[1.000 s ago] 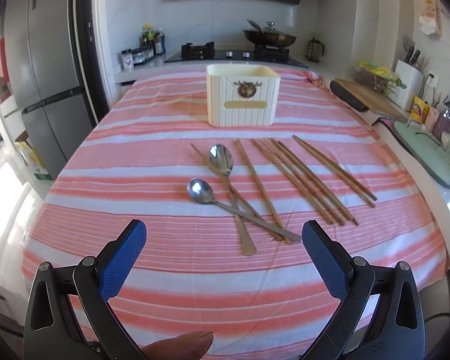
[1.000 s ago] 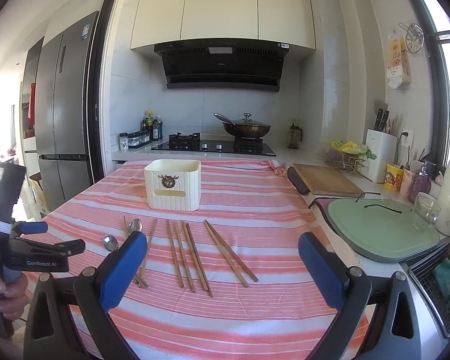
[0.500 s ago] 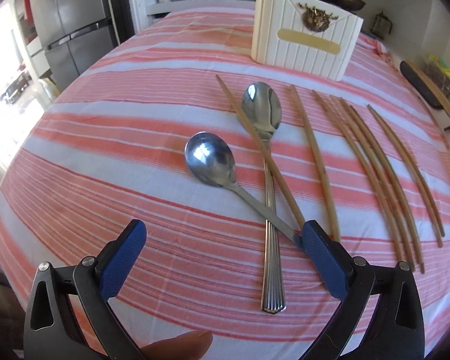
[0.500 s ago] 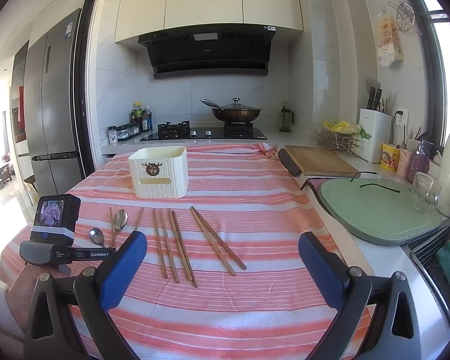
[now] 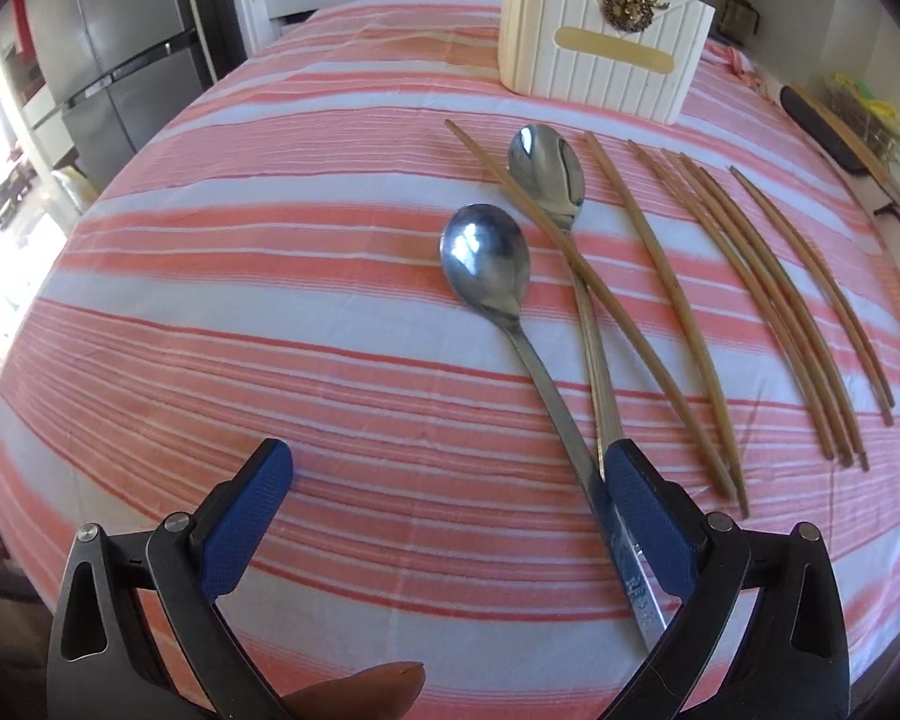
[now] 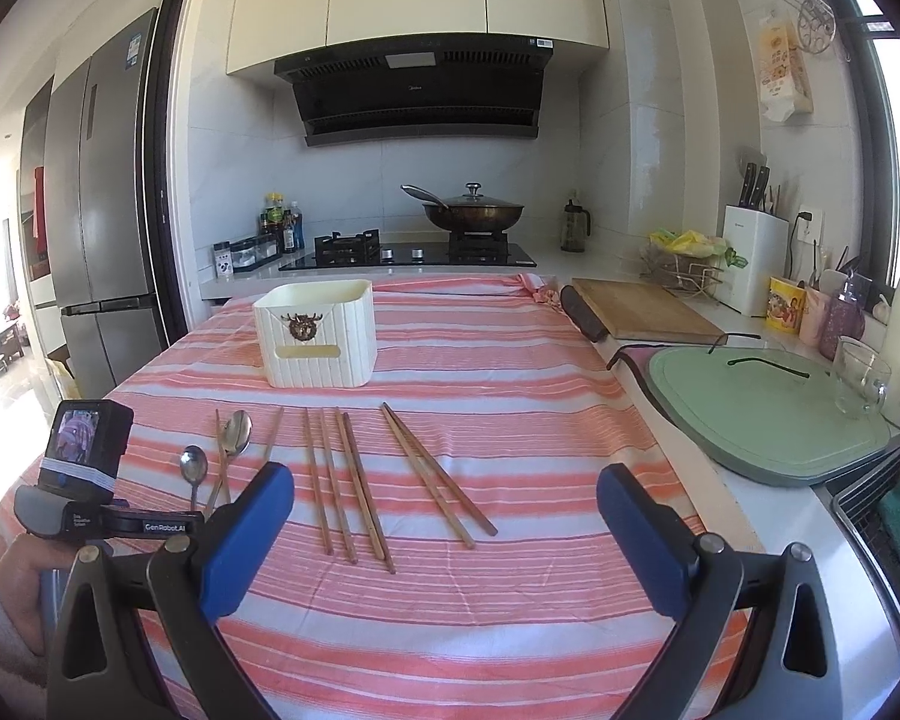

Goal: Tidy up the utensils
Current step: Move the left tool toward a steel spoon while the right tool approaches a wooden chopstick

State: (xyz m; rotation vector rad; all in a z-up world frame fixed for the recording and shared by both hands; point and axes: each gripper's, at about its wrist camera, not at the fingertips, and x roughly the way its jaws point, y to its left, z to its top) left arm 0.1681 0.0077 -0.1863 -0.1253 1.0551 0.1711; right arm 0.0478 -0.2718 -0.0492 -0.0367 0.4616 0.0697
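Worktop [image 6: 510, 396] under a pink-striped cloth, cream holder box [image 6: 315, 341] standing at its far side — from the right view its open top looks empty, so by my read nothing is sorted yet and every utensil is left to do. Chopsticks [image 5: 768, 300] lie loose in a rough row in front of the box, one chopstick [image 5: 570, 252] crossing over the far spoon [image 5: 549, 177]. Near spoon [image 5: 489, 267] lies bowl-up beside it, its handle running back toward the camera. Left tool [image 5: 444, 534] is down low at the worktop, fingers wide apart, holding nothing; its right pad sits right at the near spoon's handle, whether touching I cannot tell — looks like the start of the first pick. Right tool [image 6: 444, 540] hovers above the near edge of the worktop, also spread apart and empty, well clear of the chopsticks. A hand [image 6: 21, 576] grips the left tool's handle in the right view.
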